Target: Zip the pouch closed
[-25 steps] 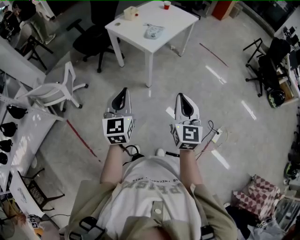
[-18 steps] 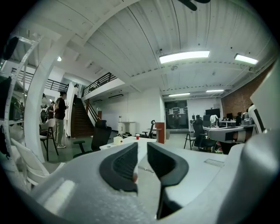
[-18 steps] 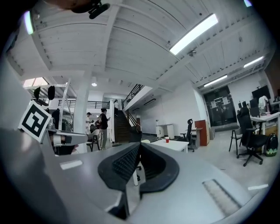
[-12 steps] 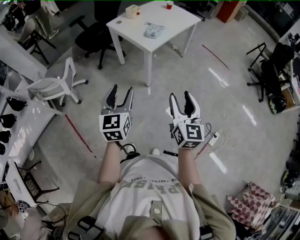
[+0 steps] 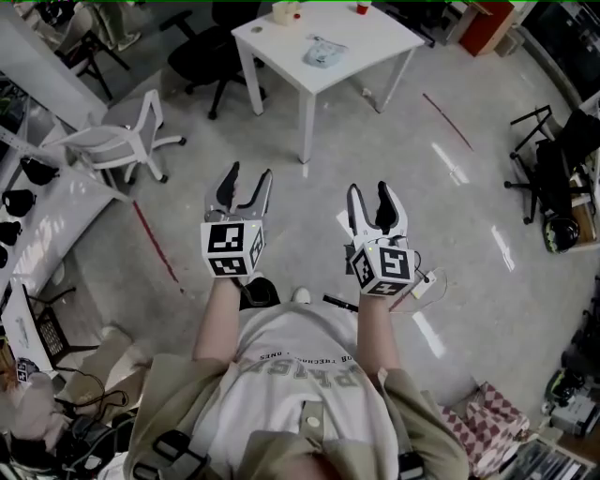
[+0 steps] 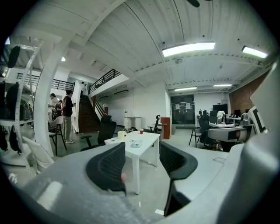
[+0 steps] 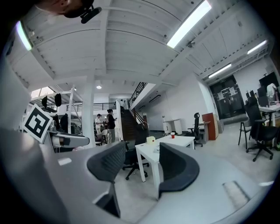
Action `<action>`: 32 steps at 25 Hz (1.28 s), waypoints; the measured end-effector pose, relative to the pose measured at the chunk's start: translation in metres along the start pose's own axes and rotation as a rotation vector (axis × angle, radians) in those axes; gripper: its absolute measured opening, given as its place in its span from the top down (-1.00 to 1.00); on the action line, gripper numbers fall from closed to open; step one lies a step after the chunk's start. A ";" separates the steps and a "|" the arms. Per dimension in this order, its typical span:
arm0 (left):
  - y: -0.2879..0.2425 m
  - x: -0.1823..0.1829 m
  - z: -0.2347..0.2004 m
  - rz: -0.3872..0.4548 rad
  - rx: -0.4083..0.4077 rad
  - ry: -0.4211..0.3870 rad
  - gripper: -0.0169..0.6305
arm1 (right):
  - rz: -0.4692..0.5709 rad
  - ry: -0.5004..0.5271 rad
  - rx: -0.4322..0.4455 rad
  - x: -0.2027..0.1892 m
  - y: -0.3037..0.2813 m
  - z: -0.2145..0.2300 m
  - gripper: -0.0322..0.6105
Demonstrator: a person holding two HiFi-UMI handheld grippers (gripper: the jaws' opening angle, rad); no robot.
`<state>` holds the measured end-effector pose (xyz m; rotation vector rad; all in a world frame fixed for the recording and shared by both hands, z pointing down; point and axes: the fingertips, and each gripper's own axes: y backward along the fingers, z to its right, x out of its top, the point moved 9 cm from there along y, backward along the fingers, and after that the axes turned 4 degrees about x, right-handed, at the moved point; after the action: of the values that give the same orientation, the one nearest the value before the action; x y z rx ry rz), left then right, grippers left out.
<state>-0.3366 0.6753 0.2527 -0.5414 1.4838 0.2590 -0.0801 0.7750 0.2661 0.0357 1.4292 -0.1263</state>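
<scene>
1. Head view: the left gripper [image 5: 249,178] and the right gripper [image 5: 369,192] are held side by side over a polished grey concrete floor [image 5: 309,234]. They are level with each other and clearly apart.
2. The left gripper's curved dark fingers [image 5: 228,183] stand spread with nothing between them. The right gripper's fingers [image 5: 385,199] are opening, also on nothing.
3. The pouch [image 5: 323,53], small, soft and pale blue-grey, lies flat near the middle of a square white tabletop [image 5: 375,37], well ahead of both grippers. A cream box [image 5: 284,12] and a red cup [image 5: 362,7] sit at the tabletop's far edge.
4. Bare floor lies between the grippers and the tabletop's near corner. A white chair [image 5: 122,141] stands to the left, and a black office chair [image 5: 202,56] stands beside the tabletop.
5. Left gripper view: two ribbed black fingers [image 6: 107,166] are wide apart. In the gap between them the distant pouch [image 6: 137,143] rests on the smooth tabletop [image 6: 151,136], which stands on slim square legs.
6. Right gripper view: the textured fingers [image 7: 177,166] are parting, with only air between them. The tabletop [image 7: 179,141] is far off, and its near corner is partly hidden behind the right-hand finger.
</scene>
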 end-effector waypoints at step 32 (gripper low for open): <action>-0.236 0.027 -0.117 -0.060 -0.150 -0.044 0.22 | -0.032 -0.015 -0.145 -0.001 -0.218 0.033 0.22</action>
<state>-0.3215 0.4120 0.2698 -0.6953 1.4106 0.3354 -0.0716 0.5555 0.2827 -0.1069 1.4205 -0.0494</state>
